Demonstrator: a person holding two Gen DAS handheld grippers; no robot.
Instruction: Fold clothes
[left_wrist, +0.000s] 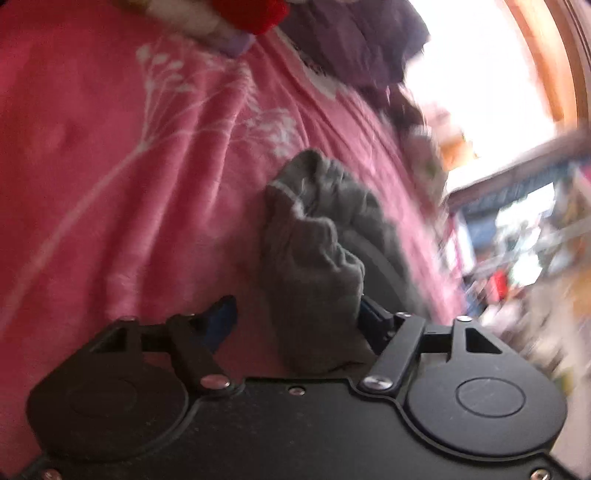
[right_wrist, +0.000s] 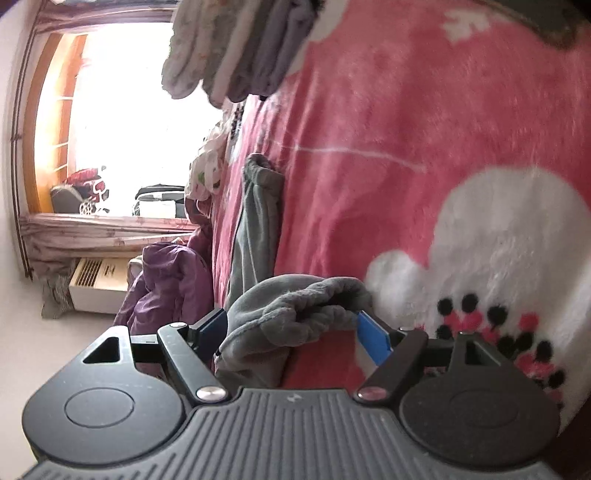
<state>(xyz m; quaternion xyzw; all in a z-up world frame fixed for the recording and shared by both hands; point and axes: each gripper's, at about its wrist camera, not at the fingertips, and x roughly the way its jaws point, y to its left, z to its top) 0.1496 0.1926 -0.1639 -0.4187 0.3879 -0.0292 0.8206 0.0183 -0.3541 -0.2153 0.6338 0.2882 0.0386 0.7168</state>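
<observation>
A grey garment (left_wrist: 314, 221) lies bunched on the pink blanket (left_wrist: 110, 147). In the left wrist view its near end sits between the jaws of my left gripper (left_wrist: 297, 319). The cloth rests against the right finger (left_wrist: 371, 319), while the left finger (left_wrist: 223, 321) stands apart from it, so the jaws are open. In the right wrist view the same grey garment (right_wrist: 280, 306) runs away along the blanket (right_wrist: 406, 110). A rolled end of it lies loosely between the blue pads (right_wrist: 373, 338) of my right gripper (right_wrist: 291, 332), which is open and rolled on its side.
A stack of folded clothes (right_wrist: 236, 55) sits on the blanket further off, with a red piece (left_wrist: 251, 14) beside it. A purple garment (right_wrist: 166, 280) hangs over the bed's edge. A bright window (right_wrist: 129, 92) and a white heater (right_wrist: 99, 277) stand beyond.
</observation>
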